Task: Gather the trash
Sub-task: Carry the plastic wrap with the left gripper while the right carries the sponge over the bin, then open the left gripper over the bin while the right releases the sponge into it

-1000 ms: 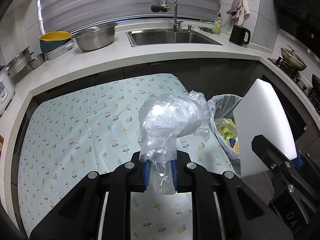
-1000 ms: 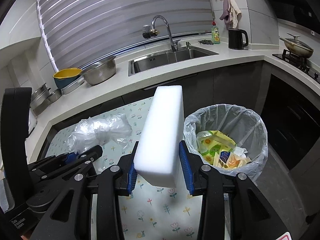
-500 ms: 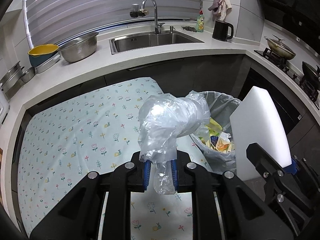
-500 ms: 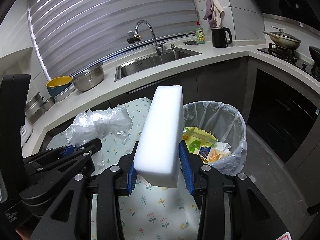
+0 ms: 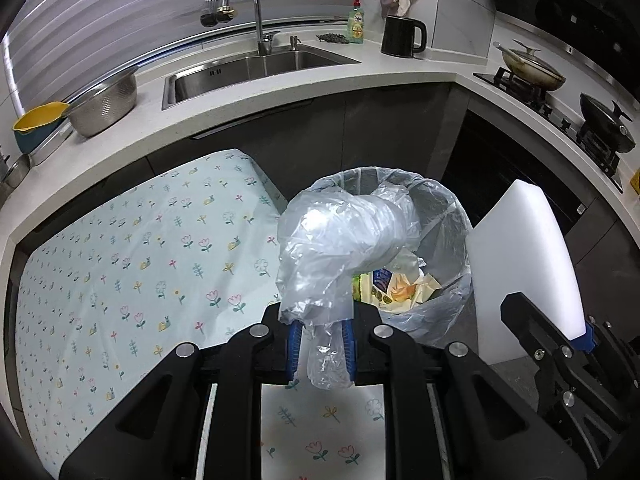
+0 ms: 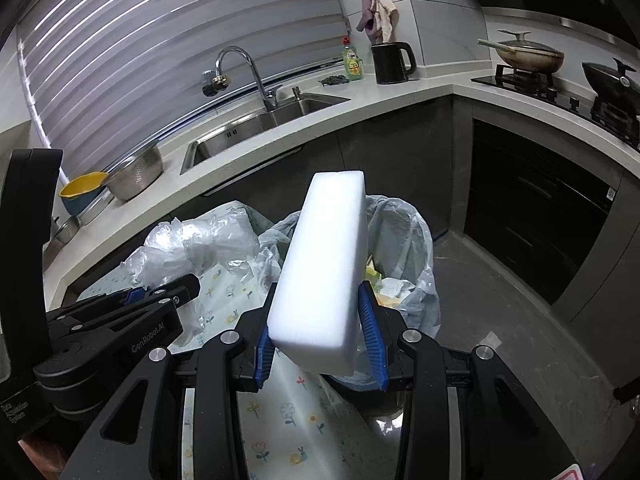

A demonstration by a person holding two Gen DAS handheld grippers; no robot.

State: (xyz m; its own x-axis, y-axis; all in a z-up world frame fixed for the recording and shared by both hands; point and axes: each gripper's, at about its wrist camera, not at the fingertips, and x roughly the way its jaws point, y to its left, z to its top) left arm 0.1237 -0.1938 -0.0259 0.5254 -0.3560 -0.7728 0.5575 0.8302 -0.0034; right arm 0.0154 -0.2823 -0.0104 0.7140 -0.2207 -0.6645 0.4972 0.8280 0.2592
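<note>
My left gripper is shut on a crumpled clear plastic bag and holds it above the near rim of the trash bin, which has a clear liner and holds yellow wrappers. My right gripper is shut on a white foam block, held upright in front of the trash bin. The foam block also shows at the right of the left wrist view. The plastic bag shows left of the block in the right wrist view.
A table with a flowered cloth lies left of the bin. Behind are dark cabinets and a white counter with a sink, a steel colander and a black kettle. A stove with pans stands at right.
Both grippers have moved right toward the bin with their loads. The bin is now in front of both grippers, and the plastic bag hangs over its rim.
</note>
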